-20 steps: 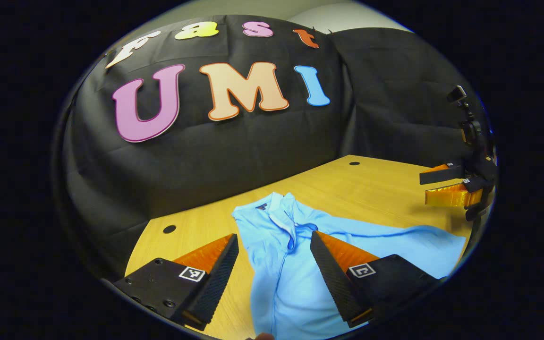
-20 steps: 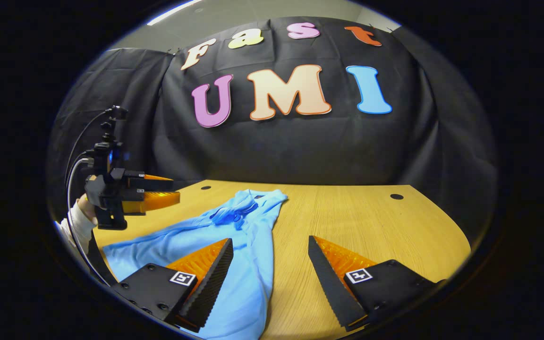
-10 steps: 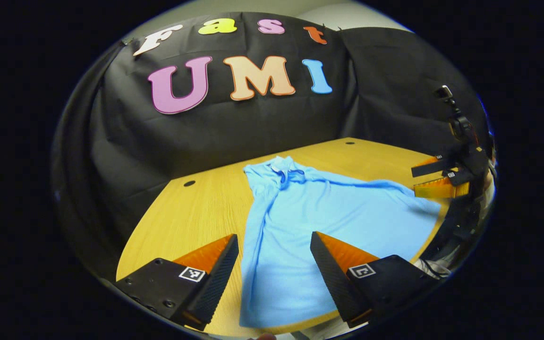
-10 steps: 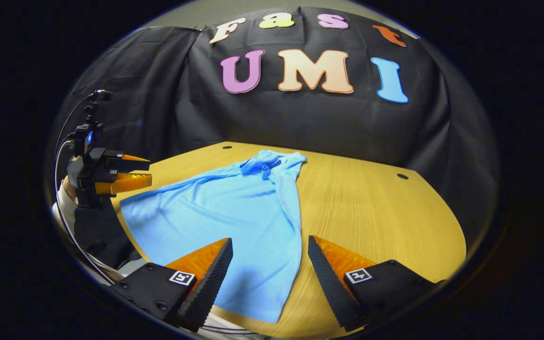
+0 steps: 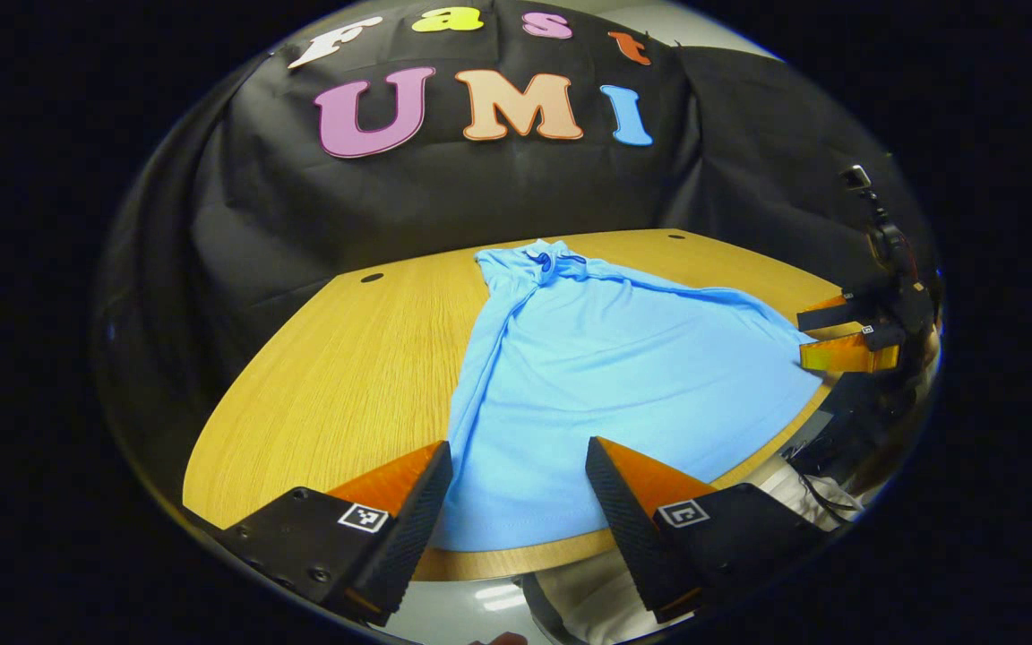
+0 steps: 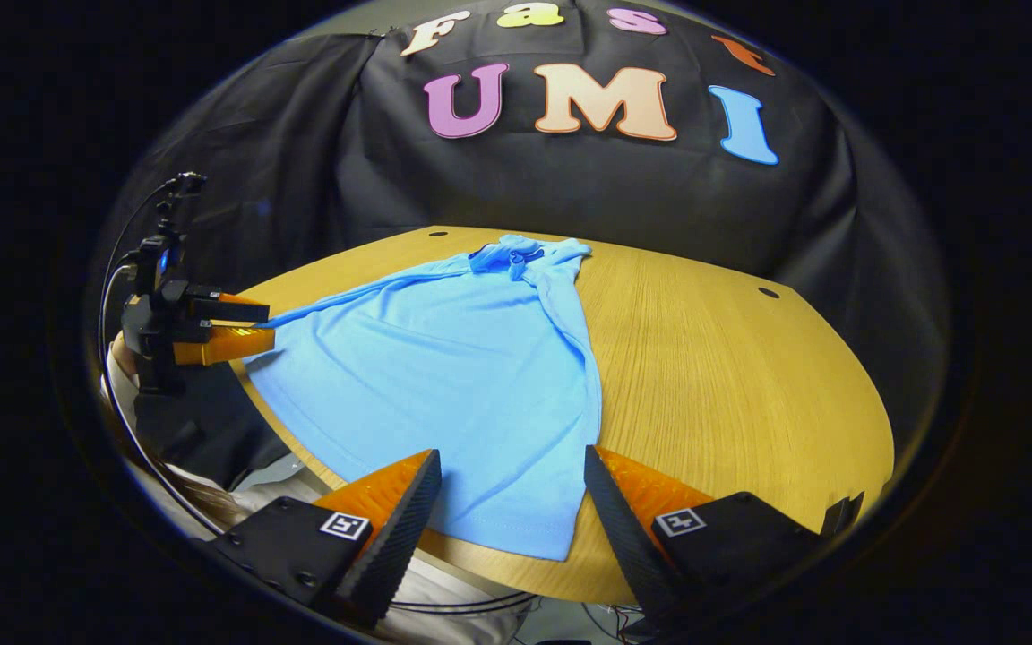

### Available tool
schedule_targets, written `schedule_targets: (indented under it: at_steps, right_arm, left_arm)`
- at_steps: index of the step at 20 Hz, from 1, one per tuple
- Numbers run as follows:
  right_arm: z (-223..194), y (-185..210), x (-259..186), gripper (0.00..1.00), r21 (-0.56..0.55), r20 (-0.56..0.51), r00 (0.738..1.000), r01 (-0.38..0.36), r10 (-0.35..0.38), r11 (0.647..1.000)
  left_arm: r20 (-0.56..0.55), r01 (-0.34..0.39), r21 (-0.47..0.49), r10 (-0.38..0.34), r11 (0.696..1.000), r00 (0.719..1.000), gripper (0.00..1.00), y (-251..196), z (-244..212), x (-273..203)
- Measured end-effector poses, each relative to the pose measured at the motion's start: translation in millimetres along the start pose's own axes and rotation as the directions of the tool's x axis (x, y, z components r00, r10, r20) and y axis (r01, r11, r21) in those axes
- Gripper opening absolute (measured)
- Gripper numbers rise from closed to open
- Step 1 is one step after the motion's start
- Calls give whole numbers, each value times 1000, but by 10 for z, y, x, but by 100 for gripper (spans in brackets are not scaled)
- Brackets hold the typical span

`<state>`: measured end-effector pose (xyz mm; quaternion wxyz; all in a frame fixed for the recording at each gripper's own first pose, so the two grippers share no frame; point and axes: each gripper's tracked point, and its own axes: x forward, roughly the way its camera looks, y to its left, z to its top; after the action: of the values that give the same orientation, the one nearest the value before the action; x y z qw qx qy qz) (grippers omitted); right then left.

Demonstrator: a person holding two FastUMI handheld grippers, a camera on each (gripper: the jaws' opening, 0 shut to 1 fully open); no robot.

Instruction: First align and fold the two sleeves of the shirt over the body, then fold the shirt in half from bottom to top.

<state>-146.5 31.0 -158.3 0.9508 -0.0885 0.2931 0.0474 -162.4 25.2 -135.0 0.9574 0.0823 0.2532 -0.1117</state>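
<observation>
The left gripper (image 5: 516, 488) is spread and empty above the near hem of the light blue knit shirt (image 5: 606, 367), which lies flat on the round wooden table (image 5: 346, 358) with its collar at the far end. The right gripper (image 6: 509, 493) is likewise spread above the hem's right corner. Risk: both side edges look bunched into narrow ridges, so lifting the hem now could trap creases or pull the folded sleeves askew. A one-layer pinch would let the fabric sag.

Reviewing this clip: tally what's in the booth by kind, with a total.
Blue shirt: 1
Wooden table: 1
Grippers: 2, the left gripper and the right gripper
Total: 4
</observation>
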Motion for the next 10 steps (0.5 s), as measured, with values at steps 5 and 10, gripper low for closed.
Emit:
schedule_targets:
  at_steps: [5,10]
  right_arm:
    - [-49,10,14,99,20,-15,1000,-18,18,1000]
    - [-69,50,26,99,33,-19,999,-34,34,999]
  left_arm:
    - [-6,-19,-11,19,1000,1000,94,7,-42,3]
    - [2,0,-81,0,997,1000,92,-48,-69,-2]
